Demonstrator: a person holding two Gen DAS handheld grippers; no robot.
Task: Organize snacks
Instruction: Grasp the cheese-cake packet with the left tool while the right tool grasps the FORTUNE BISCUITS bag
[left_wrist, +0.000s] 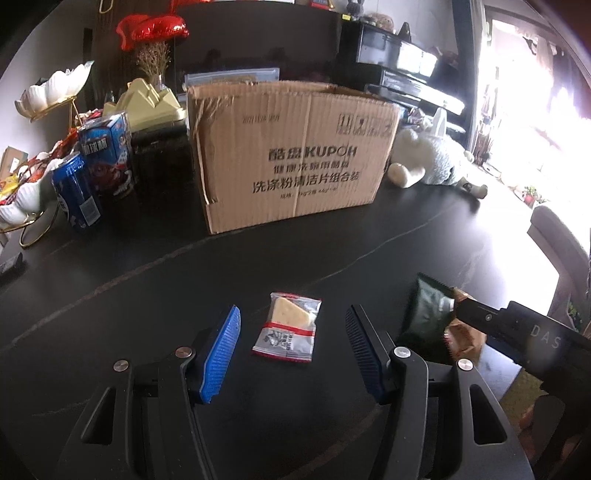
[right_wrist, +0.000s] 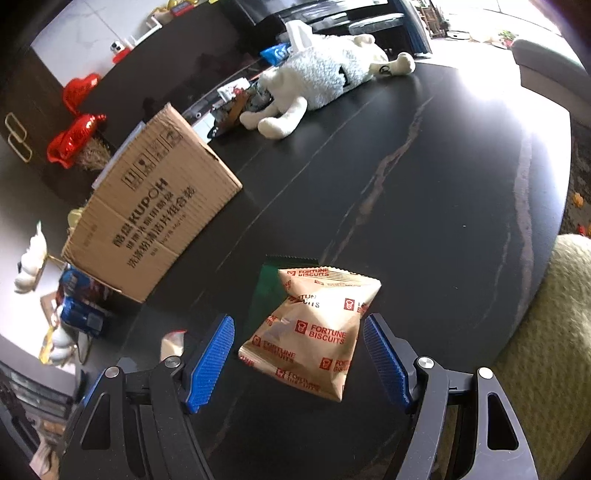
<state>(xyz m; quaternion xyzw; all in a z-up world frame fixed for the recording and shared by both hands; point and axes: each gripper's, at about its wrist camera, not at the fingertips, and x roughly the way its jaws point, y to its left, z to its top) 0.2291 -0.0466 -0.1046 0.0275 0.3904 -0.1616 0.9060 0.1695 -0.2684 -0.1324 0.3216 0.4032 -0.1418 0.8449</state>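
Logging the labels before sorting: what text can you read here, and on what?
"KUPOH": cardboard box; its Chinese lines are too blurred to read.
"FORTUNE BISCUITS": tan packet.
"1": plush sheep.
"DAS": right gripper body.
Clear packet, blue boxes: unreadable.

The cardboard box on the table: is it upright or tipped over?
Upright. The cardboard box stands on its base, its printed text reading level in the left wrist view.

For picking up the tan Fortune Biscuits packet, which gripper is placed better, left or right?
Right. The right gripper stands open with the Fortune Biscuits packet already between its fingers. The left gripper is open around the small clear cracker packet instead.
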